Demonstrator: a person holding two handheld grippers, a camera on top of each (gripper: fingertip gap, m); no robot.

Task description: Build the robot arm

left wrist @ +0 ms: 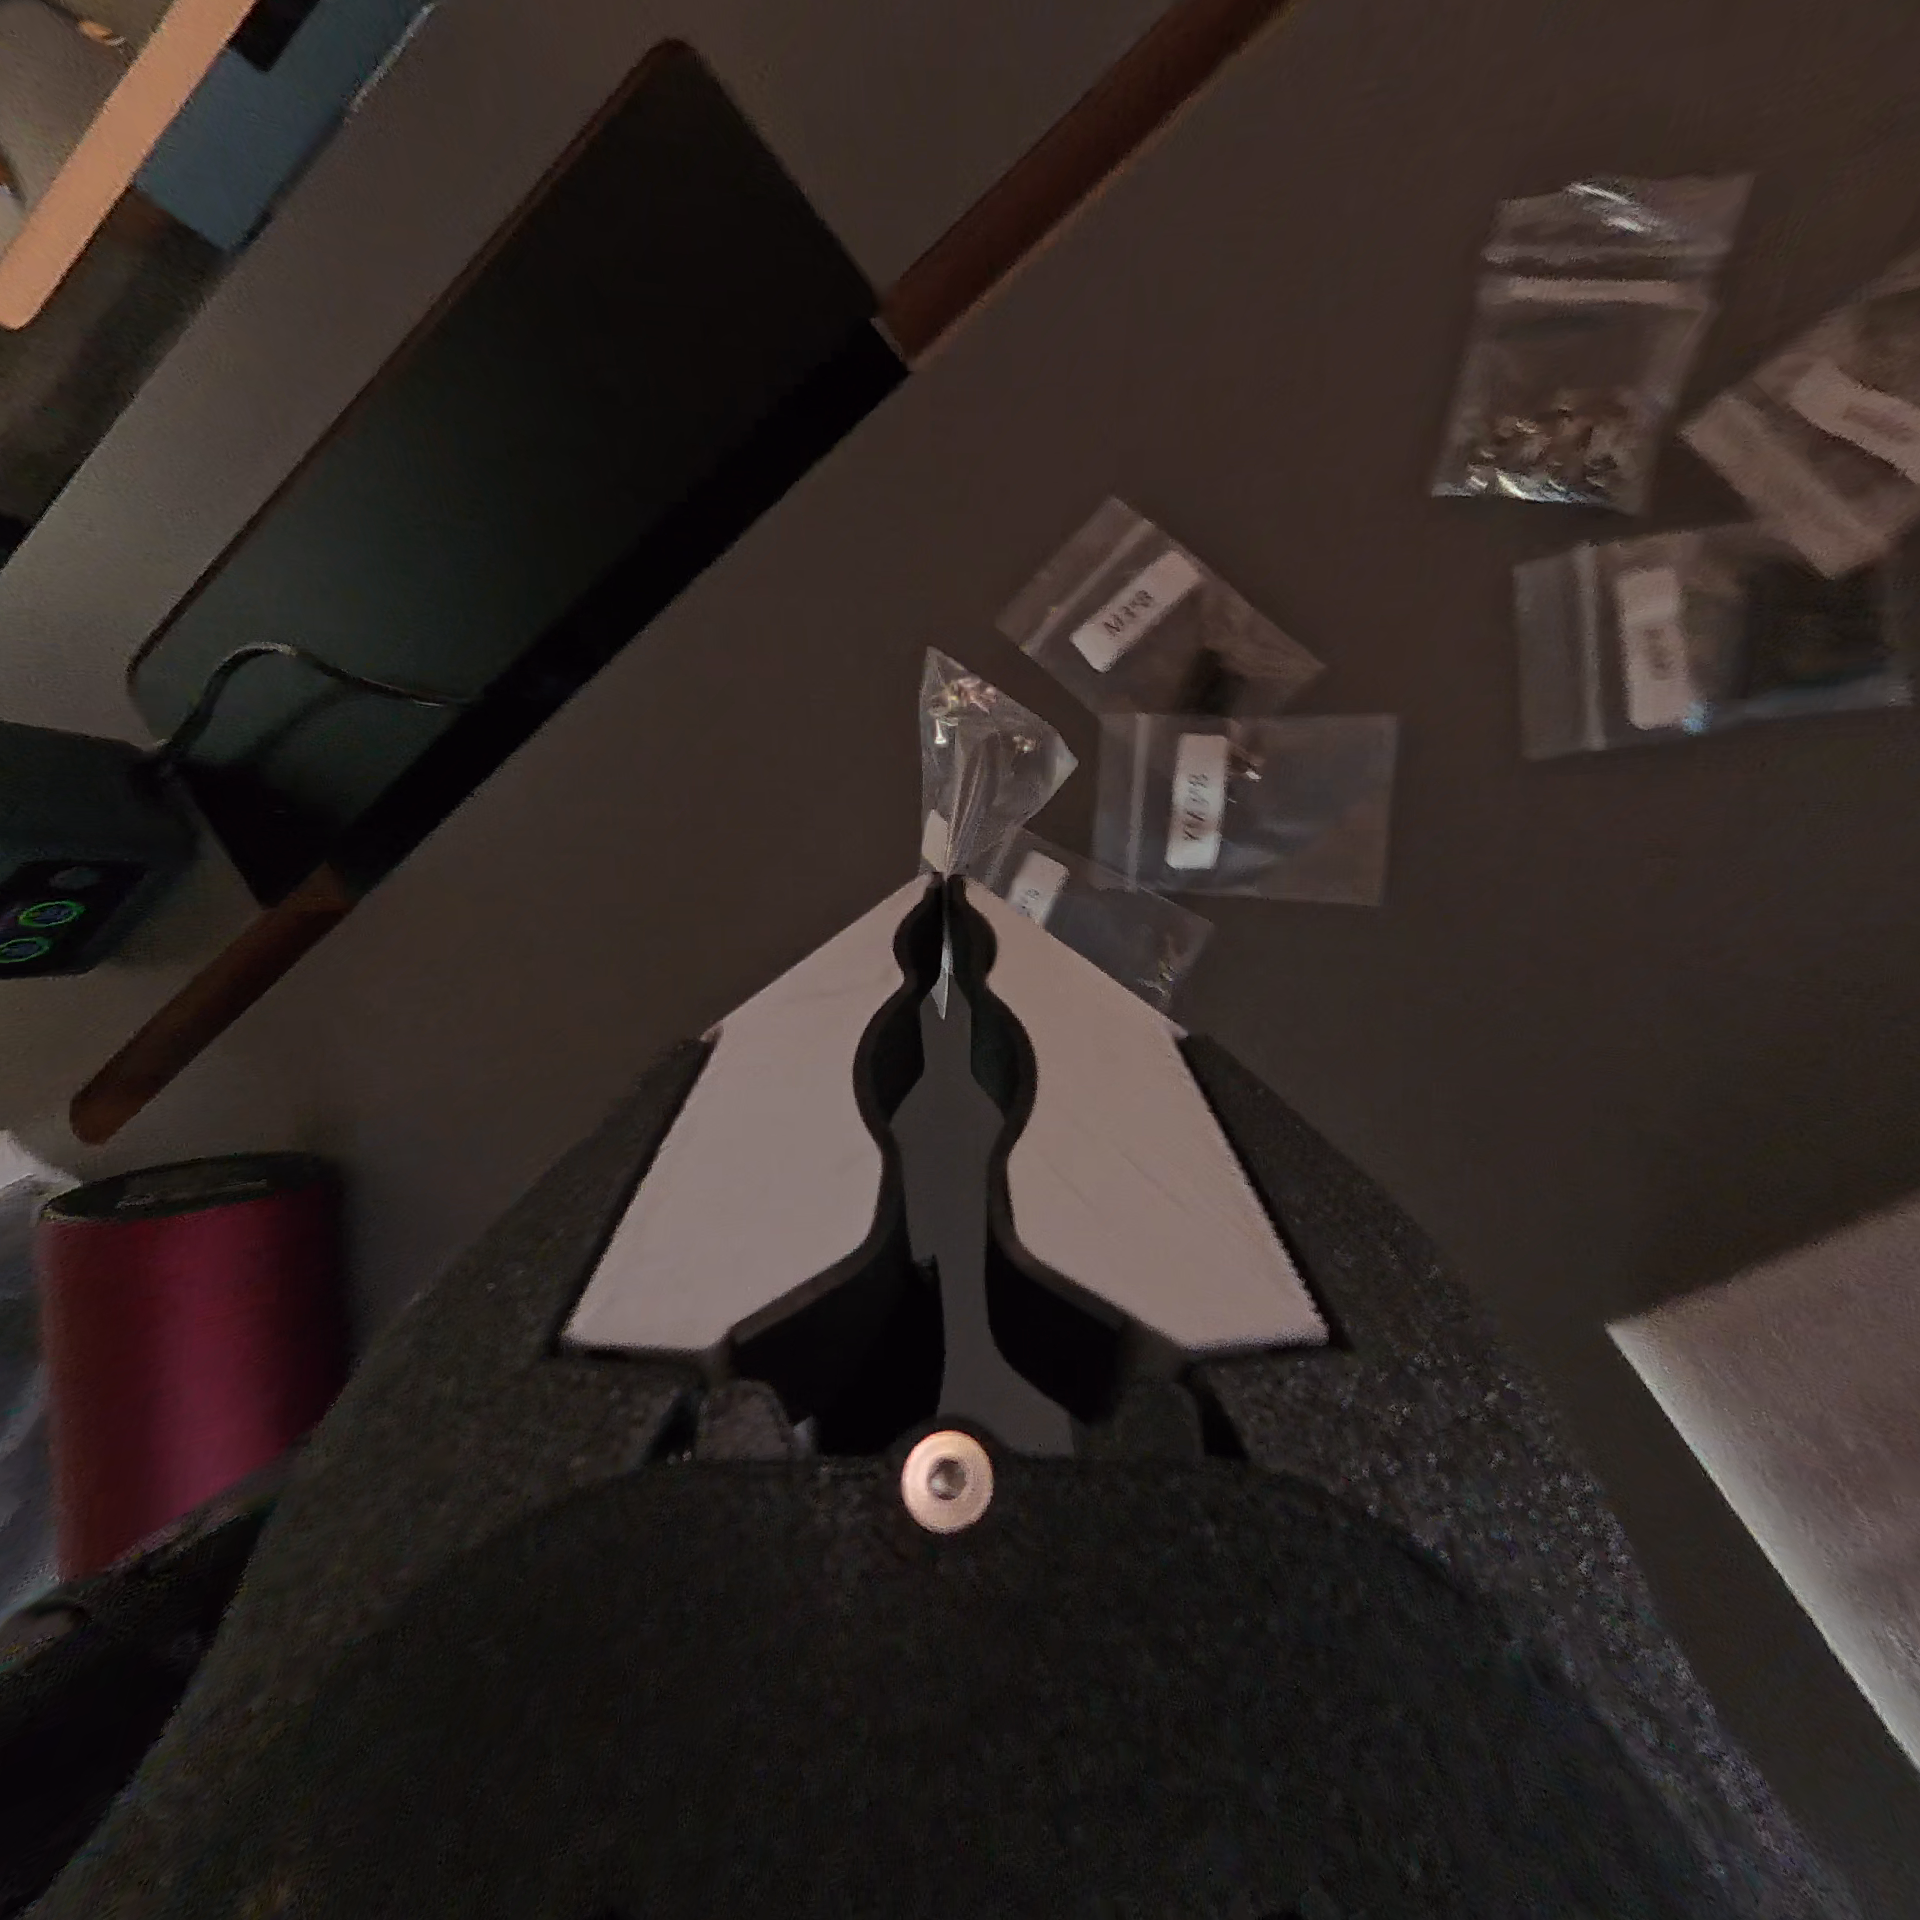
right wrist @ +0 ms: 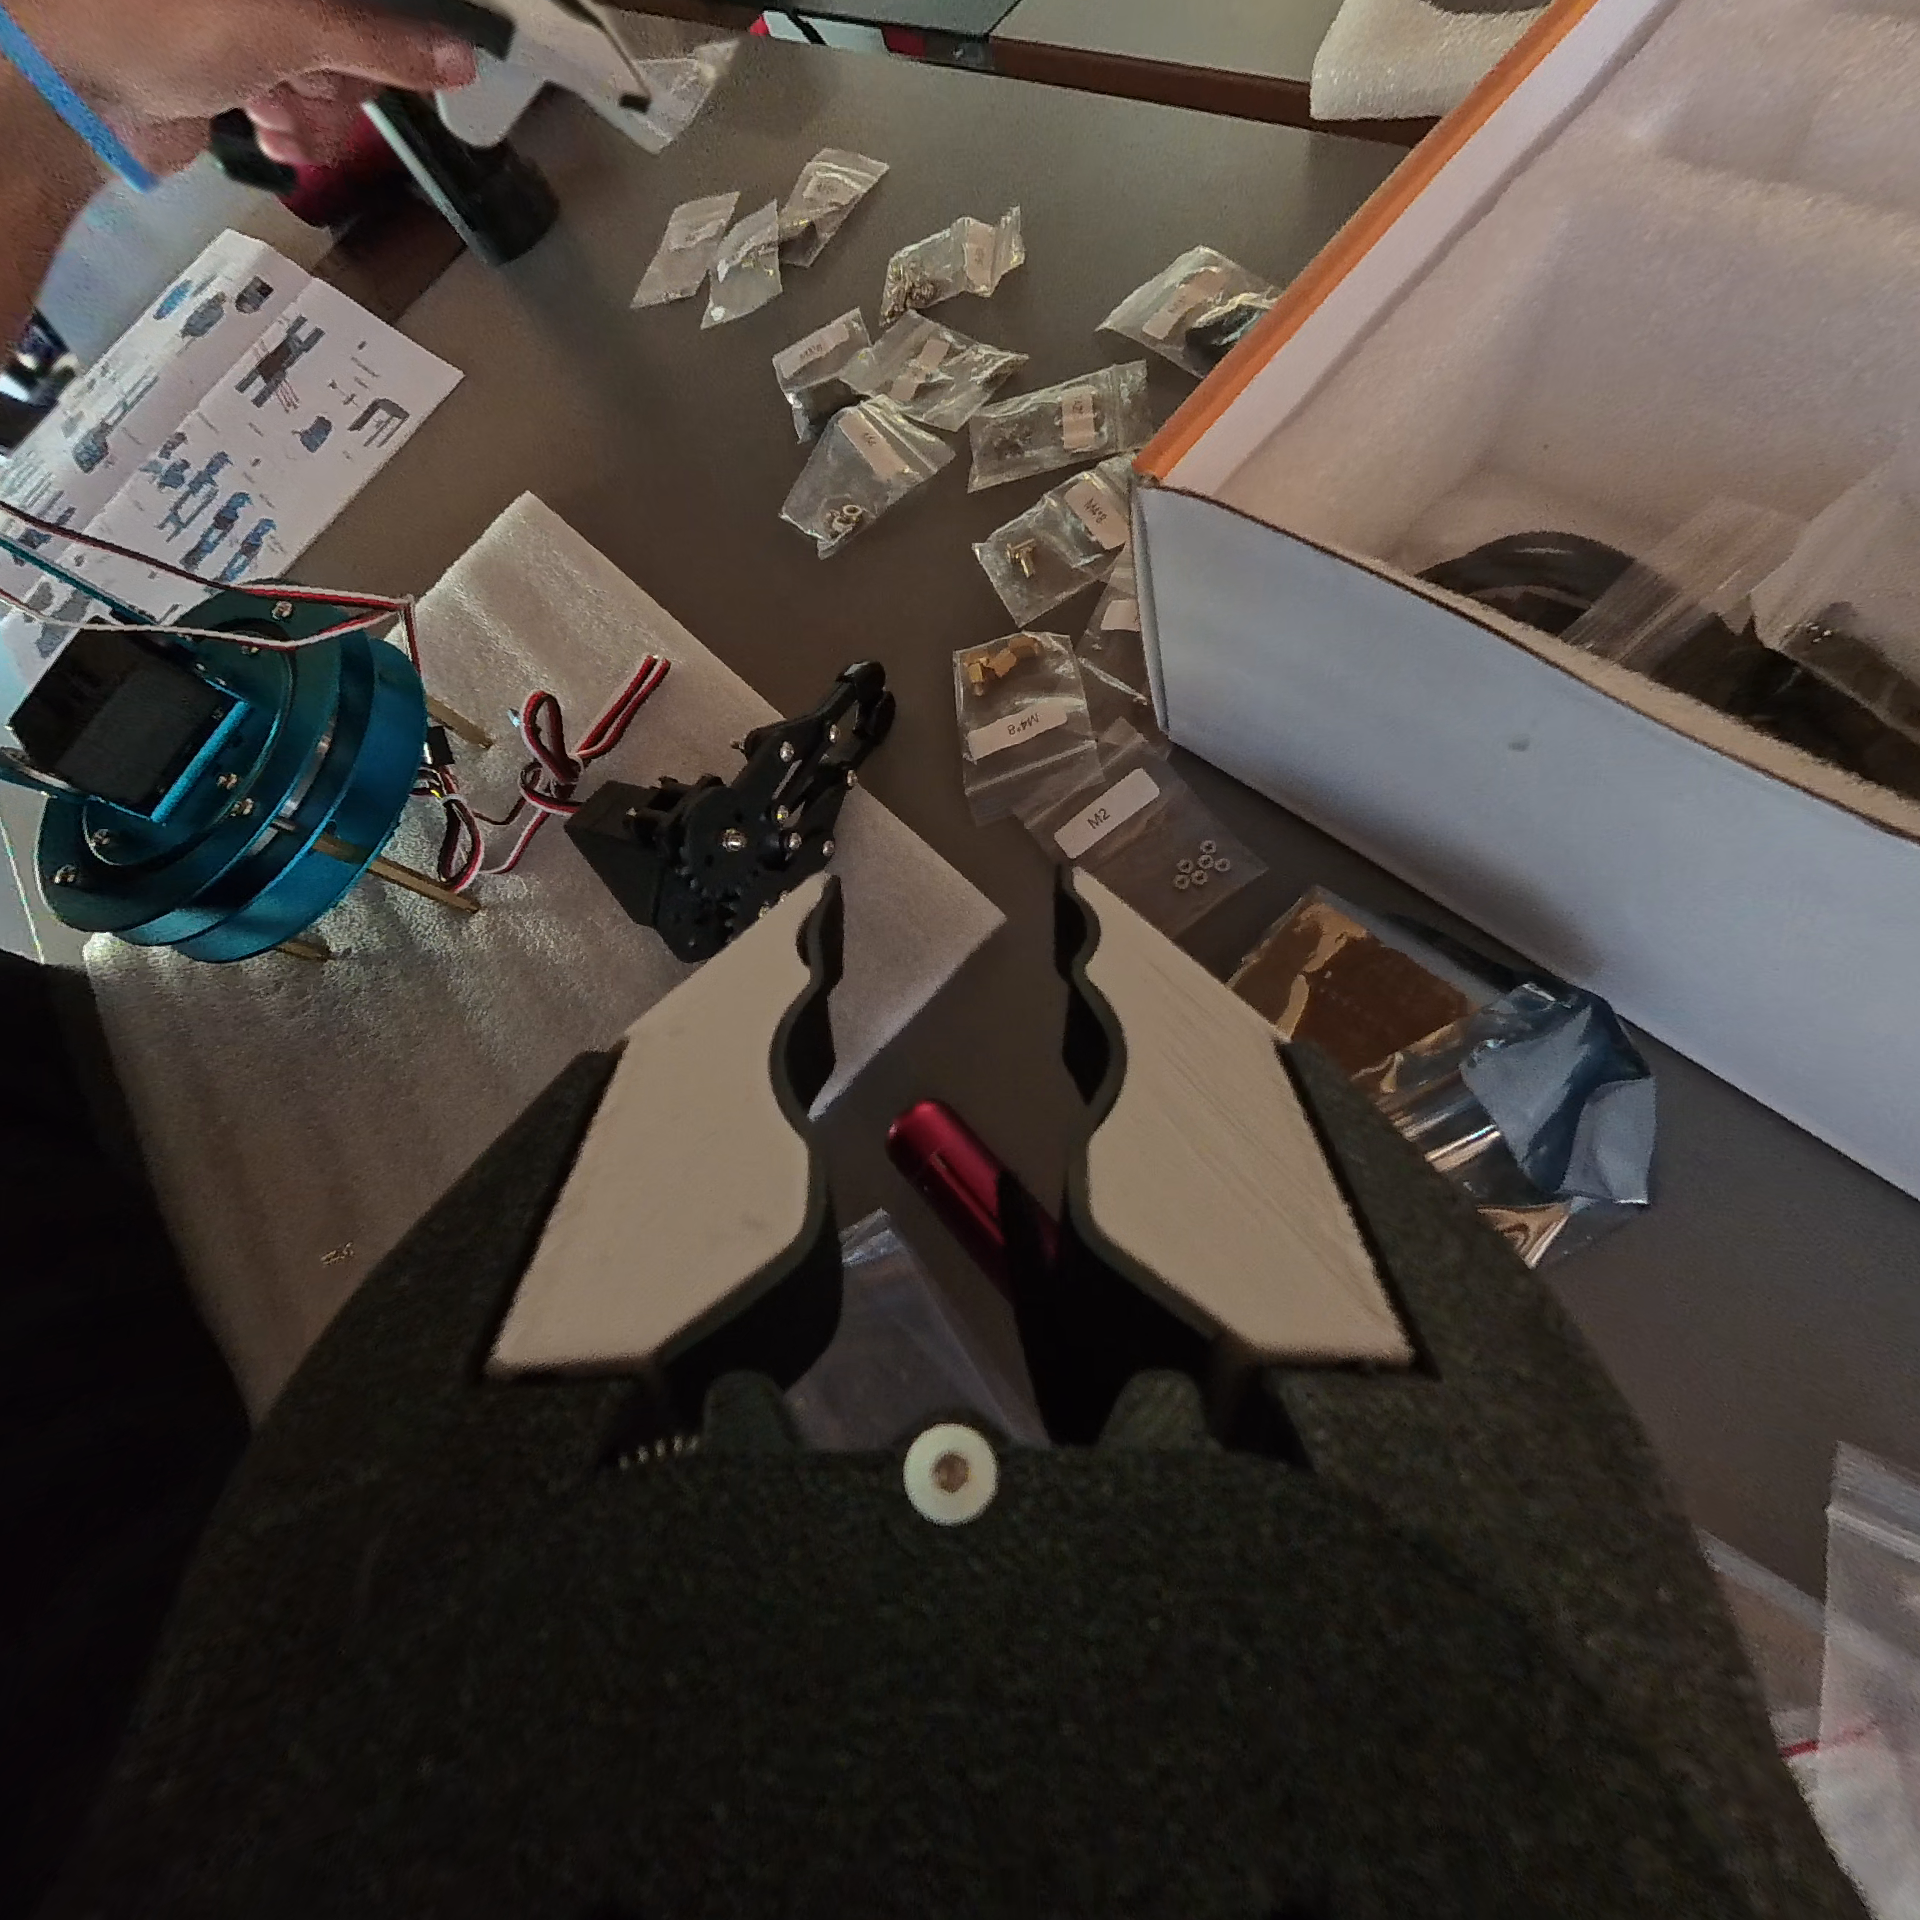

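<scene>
Small clear bag [left wrist: 982, 764] pinched by left gripper [left wrist: 943, 883]; right gripper [right wrist: 945, 894] spread apart, above table [right wrist: 644, 436].

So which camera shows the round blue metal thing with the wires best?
The right wrist view. The blue ring base sits on white foam at the left, with its striped wires plain to see. The left wrist view does not show it at all.

Writing appears only on carriers, and its wording is not reproduced here. White rectangular stickers with short dark codes sit on small clear plastic zip bags [right wrist: 1029, 717] of hardware scattered on the grey surface [right wrist: 644, 436]. A white folded instruction sheet [right wrist: 223, 416] shows blue-and-black assembly diagrams with captions too small to make out.
</scene>
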